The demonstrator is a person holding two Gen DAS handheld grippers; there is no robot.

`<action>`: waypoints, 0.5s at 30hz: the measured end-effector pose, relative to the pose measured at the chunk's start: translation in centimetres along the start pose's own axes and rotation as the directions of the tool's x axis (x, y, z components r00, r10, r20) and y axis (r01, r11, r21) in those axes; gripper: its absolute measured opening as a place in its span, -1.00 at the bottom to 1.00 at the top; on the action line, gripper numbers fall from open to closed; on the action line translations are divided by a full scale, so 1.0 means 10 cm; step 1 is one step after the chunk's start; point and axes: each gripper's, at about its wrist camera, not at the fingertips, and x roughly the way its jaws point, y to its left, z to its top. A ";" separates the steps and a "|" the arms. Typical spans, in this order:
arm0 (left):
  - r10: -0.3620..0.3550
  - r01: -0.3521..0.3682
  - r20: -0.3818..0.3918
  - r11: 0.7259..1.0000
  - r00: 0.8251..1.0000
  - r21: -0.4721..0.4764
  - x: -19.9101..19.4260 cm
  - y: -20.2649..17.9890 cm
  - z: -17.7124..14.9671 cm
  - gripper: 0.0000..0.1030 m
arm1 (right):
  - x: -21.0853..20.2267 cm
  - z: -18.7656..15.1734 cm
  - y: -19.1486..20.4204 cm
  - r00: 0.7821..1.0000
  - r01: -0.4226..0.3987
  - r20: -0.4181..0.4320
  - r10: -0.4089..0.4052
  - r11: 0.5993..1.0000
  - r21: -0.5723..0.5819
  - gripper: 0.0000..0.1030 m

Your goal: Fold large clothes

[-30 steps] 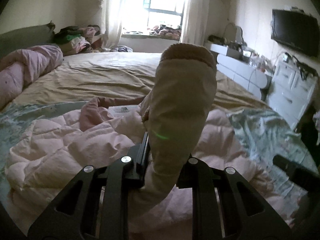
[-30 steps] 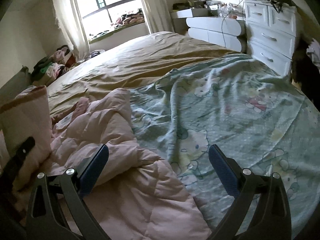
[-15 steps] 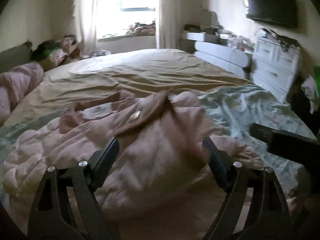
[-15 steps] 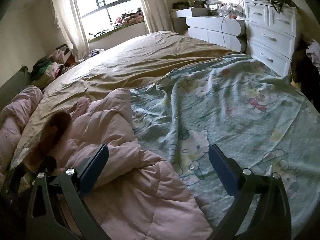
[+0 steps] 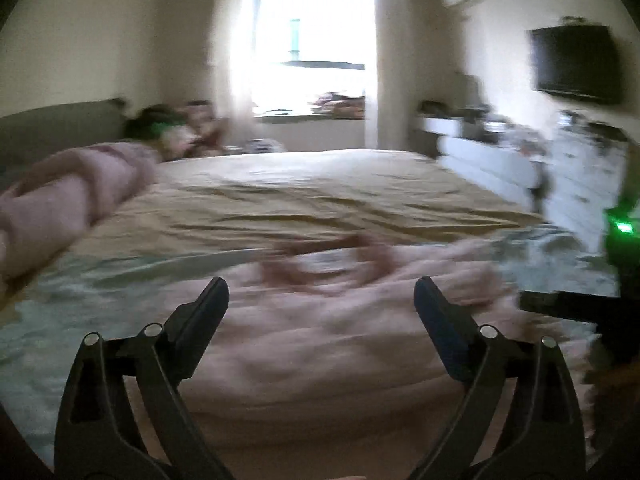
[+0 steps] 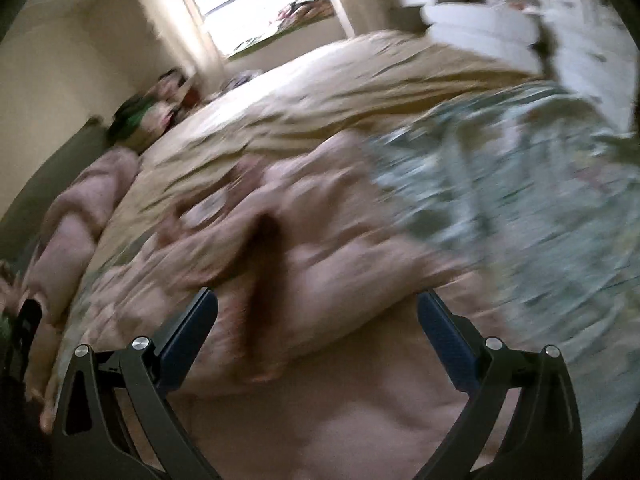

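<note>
A large pale pink quilted coat (image 5: 320, 344) lies spread on the near part of the bed, its darker collar (image 5: 320, 268) toward the far side. It also shows in the right wrist view (image 6: 328, 280), with a sleeve folded over its middle. My left gripper (image 5: 321, 300) is open and empty above the coat. My right gripper (image 6: 318, 308) is open and empty above the coat too. It shows as a dark shape at the right edge of the left wrist view (image 5: 580, 308). Both views are blurred by motion.
The bed has a tan sheet (image 5: 320, 192) and a green cartoon-print cover (image 6: 520, 200) under the coat. A rolled pink blanket (image 5: 68, 200) lies at the left. White drawers (image 5: 580, 184) and a wall TV (image 5: 576, 64) stand to the right. A clothes pile (image 5: 176, 132) sits by the window.
My left gripper let go of the coat sleeve, which now lies folded on the coat, and opened wide. Both grippers have pulled back and swung; the right view has tilted.
</note>
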 end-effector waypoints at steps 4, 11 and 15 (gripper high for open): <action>0.097 -0.101 -0.040 0.988 0.994 -0.116 0.08 0.65 0.02 0.68 | 0.21 -0.05 0.44 1.000 -0.010 -0.026 0.009 0.998 -0.060 0.92; 0.115 -0.132 -0.097 0.974 0.989 -0.187 0.31 0.85 -0.15 0.68 | 0.36 -0.09 0.67 0.996 -0.043 -0.082 0.040 0.999 -0.029 0.92; 0.092 -0.111 -0.103 0.973 0.990 -0.202 0.31 0.89 -0.28 0.68 | 0.13 -0.20 0.28 0.997 -0.052 -0.050 0.056 0.996 0.076 0.92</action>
